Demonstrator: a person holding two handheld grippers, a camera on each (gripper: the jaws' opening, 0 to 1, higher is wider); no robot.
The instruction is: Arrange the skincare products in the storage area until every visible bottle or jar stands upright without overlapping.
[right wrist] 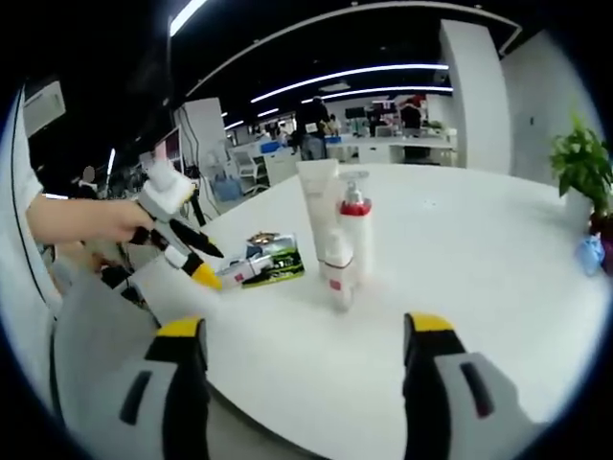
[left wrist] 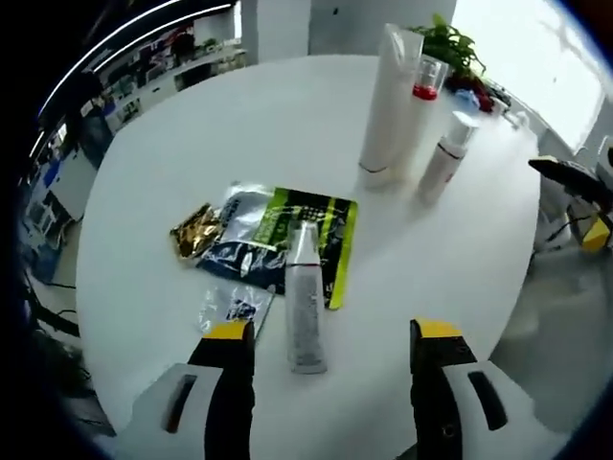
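Right now the left gripper (left wrist: 330,335) hovers low over the round white table (left wrist: 172,144), jaws spread wide, nothing between them. Just ahead of the jaws a white tube (left wrist: 305,302) lies flat on its side, cap end pointing away, its upper part overlapping a green-and-black sachet (left wrist: 321,230). Beside that sachet sit a dark blue packet (left wrist: 239,251) w/ a silvery top and a crumpled gold packet (left wrist: 194,230), all touching or overlapping. A small clear packet (left wrist: 230,307) lies next to the left jaw.

Further back, 3 items stand upright close together: a tall white tube (left wrist: 388,105), a clear bottle w/ red collar (left wrist: 426,81) behind it, and a small white spray bottle (left wrist: 442,158) just beside.

In the right gripper view, the right gripper (right wrist: 302,335) is also wide open, holding nothing, at the table edge (right wrist: 479,287). The same upright group shows in front: tall tube (right wrist: 321,216), red-collared bottle (right wrist: 354,230), small bottle (right wrist: 340,283). The left gripper (right wrist: 206,273) comes in from the left, held by a hand (right wrist: 91,220), tips near the flat tube (right wrist: 244,270) and sachets (right wrist: 278,261). Office desks and people in background, blurred.
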